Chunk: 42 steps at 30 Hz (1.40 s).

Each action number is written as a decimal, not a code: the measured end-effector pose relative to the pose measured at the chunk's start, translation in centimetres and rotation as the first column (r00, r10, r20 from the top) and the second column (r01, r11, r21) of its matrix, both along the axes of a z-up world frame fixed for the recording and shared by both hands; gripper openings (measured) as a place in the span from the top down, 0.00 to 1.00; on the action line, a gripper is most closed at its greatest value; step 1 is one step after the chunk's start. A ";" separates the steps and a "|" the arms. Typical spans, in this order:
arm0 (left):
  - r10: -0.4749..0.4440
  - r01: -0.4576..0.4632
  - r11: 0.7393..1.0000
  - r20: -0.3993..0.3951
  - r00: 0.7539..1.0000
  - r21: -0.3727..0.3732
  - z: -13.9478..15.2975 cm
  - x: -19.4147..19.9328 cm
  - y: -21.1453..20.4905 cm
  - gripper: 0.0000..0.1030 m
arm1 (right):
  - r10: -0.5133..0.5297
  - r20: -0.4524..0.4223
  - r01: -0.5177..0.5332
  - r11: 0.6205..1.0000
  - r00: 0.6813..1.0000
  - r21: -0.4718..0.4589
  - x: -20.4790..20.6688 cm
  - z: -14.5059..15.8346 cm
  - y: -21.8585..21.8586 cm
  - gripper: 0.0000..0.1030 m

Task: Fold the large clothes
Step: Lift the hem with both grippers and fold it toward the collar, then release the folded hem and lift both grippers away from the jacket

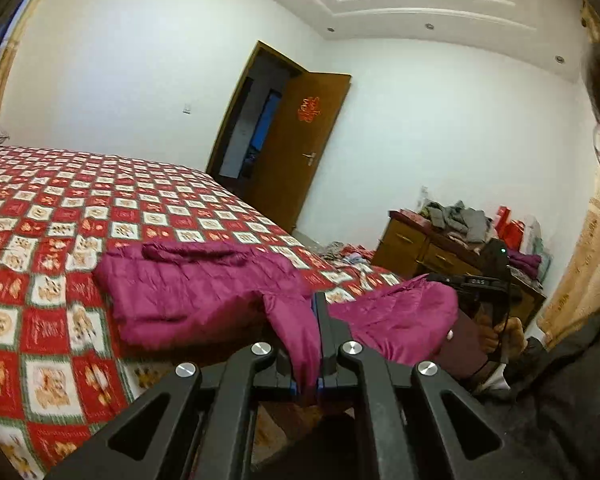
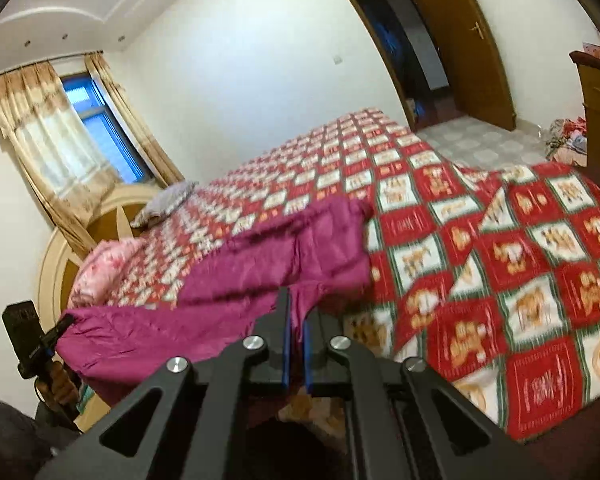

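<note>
Dresser (image 1: 416, 240) beyond magenta jacket (image 1: 204, 280)

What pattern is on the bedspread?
Red and white checks with small motifs on the bedspread, clearest in the right wrist view.

Home bedroom, quilted bed (image 2: 480, 240), curtained window (image 2: 100, 128), wooden door (image 1: 296, 152)

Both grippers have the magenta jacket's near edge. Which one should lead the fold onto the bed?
Neither clearly: the left gripper and right gripper both clamp the magenta quilted jacket at its near edge, so probably carry together.
</note>
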State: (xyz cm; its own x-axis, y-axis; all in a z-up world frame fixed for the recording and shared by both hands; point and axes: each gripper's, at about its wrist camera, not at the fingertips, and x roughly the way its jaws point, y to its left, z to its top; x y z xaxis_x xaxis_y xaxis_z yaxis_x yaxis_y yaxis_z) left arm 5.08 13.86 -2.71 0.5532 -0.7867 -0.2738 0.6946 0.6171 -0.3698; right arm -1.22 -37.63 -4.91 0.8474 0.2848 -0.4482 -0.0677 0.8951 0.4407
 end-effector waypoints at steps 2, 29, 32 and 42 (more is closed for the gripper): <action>0.039 -0.039 0.999 -0.019 0.999 0.014 0.4 1.9 -0.2 0.95 | -0.001 0.016 0.001 1.000 1.000 -0.011 2.3 0.6 0.1 0.93; 0.507 -0.404 0.859 -0.404 0.761 0.315 -10.2 36.1 -4.1 0.94 | -0.219 -0.219 0.189 0.970 0.951 -0.150 37.7 -7.9 1.4 0.93; 0.511 -0.393 0.856 -0.432 0.743 0.336 -12.2 37.4 -4.2 0.94 | -0.235 -0.240 0.188 0.962 0.942 -0.200 38.8 -9.6 2.0 0.93; 0.489 -0.376 0.871 -0.485 0.725 0.316 -15.3 38.6 -4.4 0.92 | -0.258 -0.281 0.183 0.947 0.924 -0.265 40.5 -13.1 3.1 0.93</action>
